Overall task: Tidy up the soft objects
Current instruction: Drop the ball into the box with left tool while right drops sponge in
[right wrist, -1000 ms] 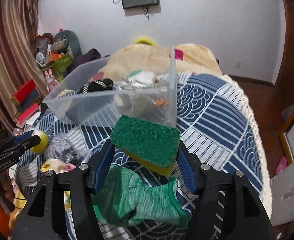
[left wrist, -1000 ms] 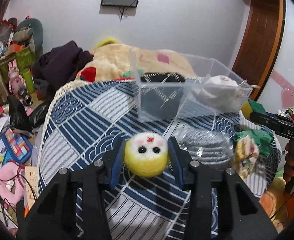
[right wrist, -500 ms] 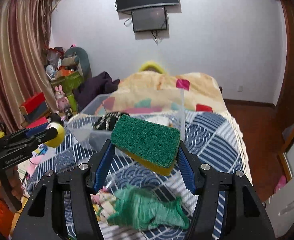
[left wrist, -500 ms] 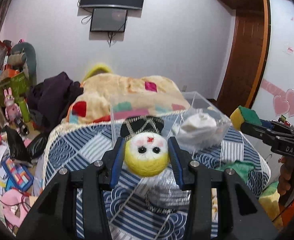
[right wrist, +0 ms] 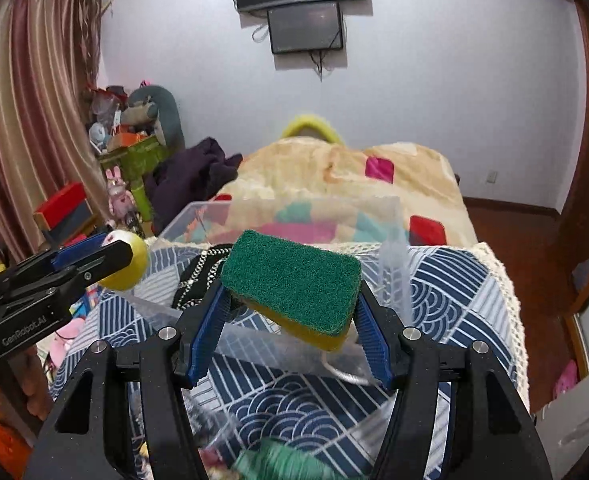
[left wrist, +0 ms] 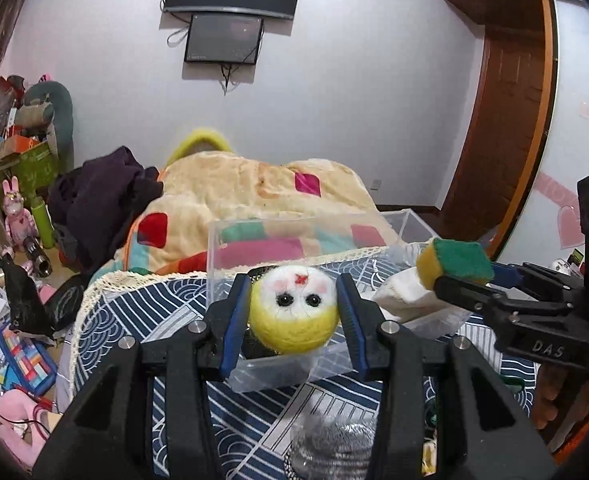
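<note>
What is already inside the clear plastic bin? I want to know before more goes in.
Inside the clear plastic bin lie a black patterned cloth and a white cloth. The sponge and yellow plush ball hide the rest.

Clear bin (left wrist: 278,376) on the bedspread (left wrist: 134,312), quilt (left wrist: 254,184) behind, scourer (left wrist: 330,448) before it.

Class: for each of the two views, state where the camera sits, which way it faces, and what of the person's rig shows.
Left wrist: on the left gripper, facing the clear bin; fingers hold a yellow plush ball.
Right wrist: on the right gripper, facing the bin; fingers hold a green sponge.
Shared: bin, bed, both grippers.
</note>
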### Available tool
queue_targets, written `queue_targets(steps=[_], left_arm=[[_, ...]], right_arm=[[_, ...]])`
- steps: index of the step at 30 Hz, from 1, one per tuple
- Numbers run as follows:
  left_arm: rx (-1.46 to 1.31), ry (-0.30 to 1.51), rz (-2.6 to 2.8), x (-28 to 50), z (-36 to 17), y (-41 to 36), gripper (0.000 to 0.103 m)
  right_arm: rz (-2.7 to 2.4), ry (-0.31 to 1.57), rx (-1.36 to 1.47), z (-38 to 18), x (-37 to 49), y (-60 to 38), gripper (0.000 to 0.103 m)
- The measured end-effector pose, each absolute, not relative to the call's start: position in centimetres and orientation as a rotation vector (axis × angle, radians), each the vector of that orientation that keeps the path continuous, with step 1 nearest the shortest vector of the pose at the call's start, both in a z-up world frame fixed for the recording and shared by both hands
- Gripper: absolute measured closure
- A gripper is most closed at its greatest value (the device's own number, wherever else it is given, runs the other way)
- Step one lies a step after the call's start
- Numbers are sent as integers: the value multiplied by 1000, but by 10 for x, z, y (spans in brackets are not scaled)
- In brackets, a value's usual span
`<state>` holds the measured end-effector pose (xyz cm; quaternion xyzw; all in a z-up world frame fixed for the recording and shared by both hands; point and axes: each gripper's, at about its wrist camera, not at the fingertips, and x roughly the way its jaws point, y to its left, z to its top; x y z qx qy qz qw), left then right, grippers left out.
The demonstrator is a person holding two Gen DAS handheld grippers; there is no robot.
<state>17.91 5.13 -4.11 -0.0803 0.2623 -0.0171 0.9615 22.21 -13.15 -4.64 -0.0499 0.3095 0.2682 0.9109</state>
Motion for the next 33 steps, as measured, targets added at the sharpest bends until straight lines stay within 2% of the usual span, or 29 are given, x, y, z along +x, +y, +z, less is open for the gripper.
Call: queue_targets(steps=[11,14,16,17,26,29,33], left_arm=[[-114,613,-62,207,-67,40,60],[-111,626,-54,211,-71,39,60],[-118,634,-56,212,-71,40,59],[-119,634,-57,211,-71,40,59],[-101,598,-68,190,-54,37,56],[-105,573,-77,179,-44,37,48],[-99,536,-91,160,-29,34,44]], right_arm=[[545,735,-179,-65,238,-110,43],[532,741,-212,-67,237,-107,39],[539,738,-205,-65,236,-108,29],[547,736,-200,-64,234,-109,27],[551,684,-209,-49,220,-116,27],[553,650,-199,-38,212,-122,27],[550,596,-193,-23,197,-129,25]])
